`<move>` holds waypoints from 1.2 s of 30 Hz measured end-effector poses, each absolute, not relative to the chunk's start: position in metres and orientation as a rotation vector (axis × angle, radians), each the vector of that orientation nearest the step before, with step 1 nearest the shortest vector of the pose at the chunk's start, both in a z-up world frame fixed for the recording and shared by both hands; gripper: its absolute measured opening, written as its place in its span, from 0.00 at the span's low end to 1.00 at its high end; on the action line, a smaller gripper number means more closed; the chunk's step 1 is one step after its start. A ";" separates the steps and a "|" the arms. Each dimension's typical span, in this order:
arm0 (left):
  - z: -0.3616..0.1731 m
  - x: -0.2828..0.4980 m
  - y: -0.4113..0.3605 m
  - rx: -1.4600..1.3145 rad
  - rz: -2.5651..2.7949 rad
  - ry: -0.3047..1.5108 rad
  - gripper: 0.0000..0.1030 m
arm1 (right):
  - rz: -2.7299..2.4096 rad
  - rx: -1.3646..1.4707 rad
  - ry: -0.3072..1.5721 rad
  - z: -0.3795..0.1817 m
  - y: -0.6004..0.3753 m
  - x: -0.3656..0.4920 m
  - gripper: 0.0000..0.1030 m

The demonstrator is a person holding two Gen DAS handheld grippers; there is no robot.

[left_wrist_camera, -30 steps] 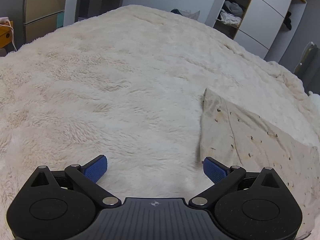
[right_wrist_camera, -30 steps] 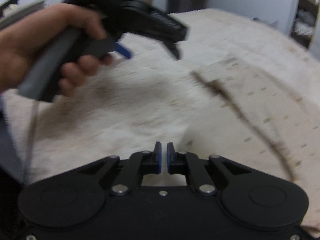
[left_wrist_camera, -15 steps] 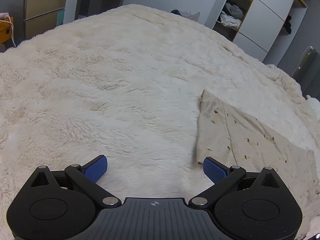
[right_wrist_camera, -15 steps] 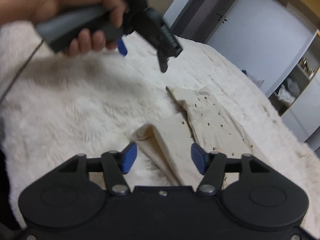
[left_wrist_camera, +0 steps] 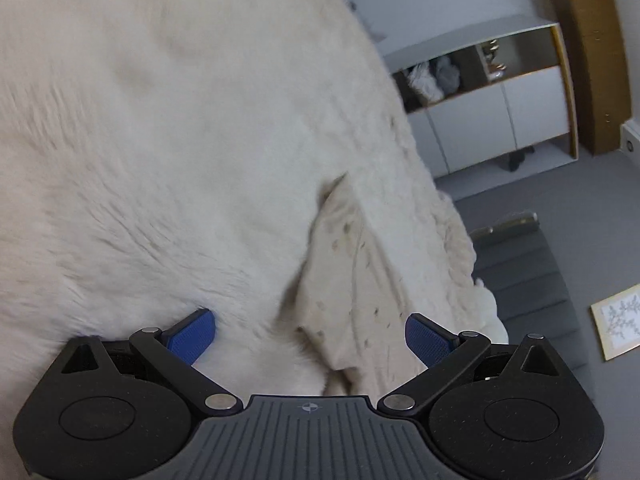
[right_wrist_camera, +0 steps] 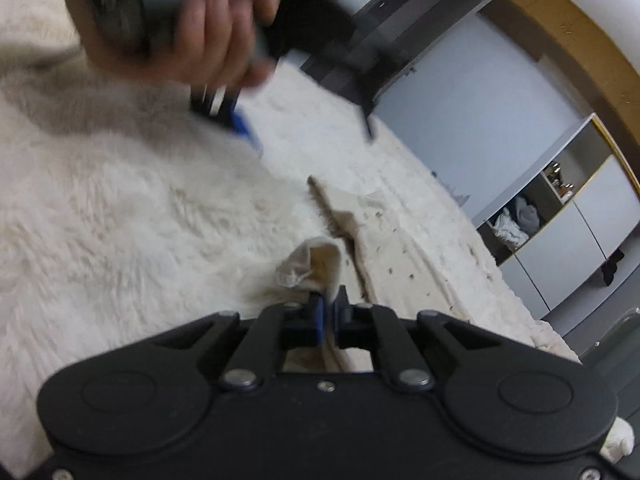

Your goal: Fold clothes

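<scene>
A beige garment [left_wrist_camera: 348, 280] with small dark specks lies flat on the fluffy white bed cover [left_wrist_camera: 160, 160]. My left gripper [left_wrist_camera: 310, 338] hovers low over the garment's near edge. Its jaws are wide but closing, with the cloth between the blue pads [left_wrist_camera: 192, 336] and not pressed by them. In the right wrist view my right gripper [right_wrist_camera: 328, 312] is shut on a folded-up corner of the garment [right_wrist_camera: 316, 260]. The rest of the garment [right_wrist_camera: 400, 248] stretches away beyond it. A person's hand [right_wrist_camera: 208, 40] holds the left gripper [right_wrist_camera: 308, 128] above the cover, blurred.
The white cover [right_wrist_camera: 120, 240] fills the left of both views. A cabinet with open shelves of clothes [left_wrist_camera: 480, 92] stands past the bed's far edge. Grey floor, a dark ribbed object [left_wrist_camera: 520, 264] and a pale framed picture [left_wrist_camera: 620, 324] lie to the right.
My right gripper opened over the garment's corner, then shut on it. The left gripper dropped and rolled, bringing the garment's edge between its fingers. Both views are tilted.
</scene>
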State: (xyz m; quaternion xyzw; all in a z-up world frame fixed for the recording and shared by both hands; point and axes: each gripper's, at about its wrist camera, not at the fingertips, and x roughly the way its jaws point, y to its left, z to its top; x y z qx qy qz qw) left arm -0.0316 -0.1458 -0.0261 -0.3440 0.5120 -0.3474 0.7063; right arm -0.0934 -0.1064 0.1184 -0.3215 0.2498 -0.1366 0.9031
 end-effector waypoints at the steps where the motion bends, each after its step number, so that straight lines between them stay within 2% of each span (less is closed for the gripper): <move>1: -0.029 -0.031 -0.150 -0.771 -0.776 1.159 0.84 | -0.288 -0.648 0.497 0.122 -0.108 -0.096 0.02; 2: -0.030 -0.031 -0.154 -0.792 -0.798 1.176 0.78 | -0.294 -0.636 0.483 0.126 -0.110 -0.100 0.02; 5: -0.025 -0.037 -0.170 -0.795 -0.881 1.212 0.77 | -0.310 -0.591 0.433 0.140 -0.119 -0.112 0.01; 10: -0.037 -0.036 -0.200 -0.834 -0.914 1.285 0.77 | -0.288 -0.567 0.365 0.154 -0.122 -0.132 0.01; 15: -0.048 -0.001 -0.228 -0.919 -0.917 1.292 0.77 | -0.260 -0.550 0.336 0.157 -0.131 -0.145 0.01; 17: -0.046 0.010 -0.239 -0.876 -0.913 1.305 0.67 | -0.248 -0.533 0.333 0.162 -0.132 -0.150 0.01; 21: -0.030 0.031 -0.278 -0.686 -0.901 1.322 0.60 | -0.233 -0.520 0.311 0.170 -0.139 -0.161 0.01; 22: -0.028 0.033 -0.285 -0.650 -0.904 1.322 0.52 | -0.230 -0.518 0.306 0.172 -0.141 -0.163 0.01; 23: -0.025 0.036 -0.295 -0.591 -0.888 1.326 0.28 | -0.227 -0.515 0.305 0.174 -0.142 -0.165 0.01; 24: -0.019 0.037 -0.305 -0.511 -0.851 1.332 0.13 | -0.228 -0.513 0.303 0.175 -0.144 -0.167 0.01; 25: -0.013 0.036 -0.311 -0.466 -0.835 1.321 0.07 | -0.229 -0.509 0.301 0.176 -0.145 -0.170 0.01; 29: 0.025 0.022 -0.315 -0.481 -0.880 1.230 0.04 | -0.235 -0.486 0.283 0.185 -0.152 -0.181 0.01; 36: 0.113 -0.031 -0.347 -0.407 -0.933 1.040 0.04 | -0.261 -0.395 0.187 0.234 -0.186 -0.232 0.01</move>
